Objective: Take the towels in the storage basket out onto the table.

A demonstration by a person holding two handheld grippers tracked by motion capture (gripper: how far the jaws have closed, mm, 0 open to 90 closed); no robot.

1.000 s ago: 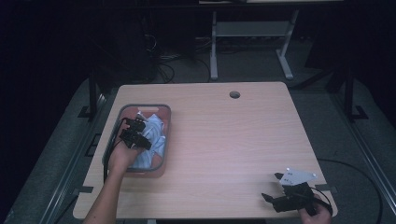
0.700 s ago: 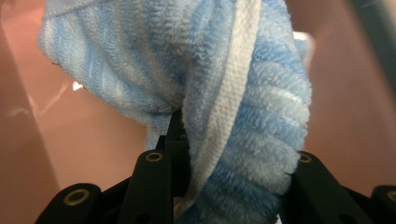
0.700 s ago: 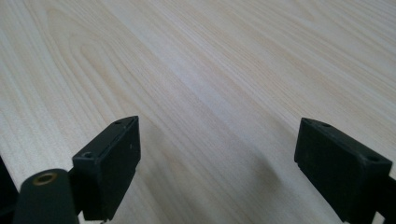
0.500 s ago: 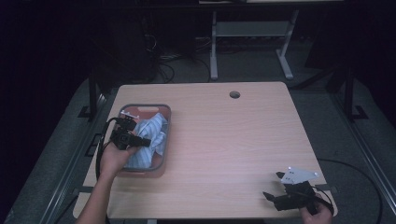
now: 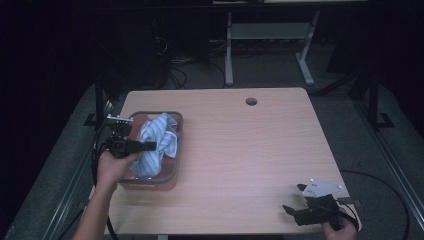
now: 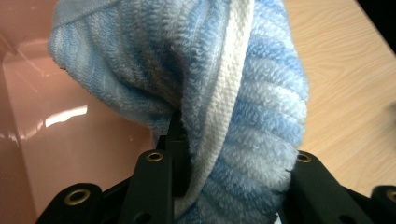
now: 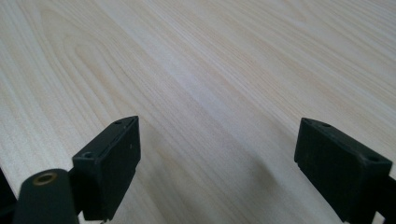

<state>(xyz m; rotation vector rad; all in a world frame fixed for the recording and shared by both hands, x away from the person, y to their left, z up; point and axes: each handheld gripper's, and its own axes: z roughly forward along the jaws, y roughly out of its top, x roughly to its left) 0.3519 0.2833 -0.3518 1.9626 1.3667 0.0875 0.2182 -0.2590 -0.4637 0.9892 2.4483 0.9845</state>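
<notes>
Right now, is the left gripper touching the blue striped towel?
Touching. In the left gripper view the left gripper has its jaws closed on a fold of the blue striped towel, the cloth pinched between them above the pink bin.

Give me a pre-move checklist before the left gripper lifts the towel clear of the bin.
1. Left gripper shut on the blue-and-white striped terry towel: ok.
2. Towel clear of the pink plastic bin: not ok, its lower part hangs inside.
3. Bin fully on the light wooden table: ok.
4. Right gripper open, nothing between its jaws: ok.
5. Anything else under the towel in the bin: cannot tell.
</notes>
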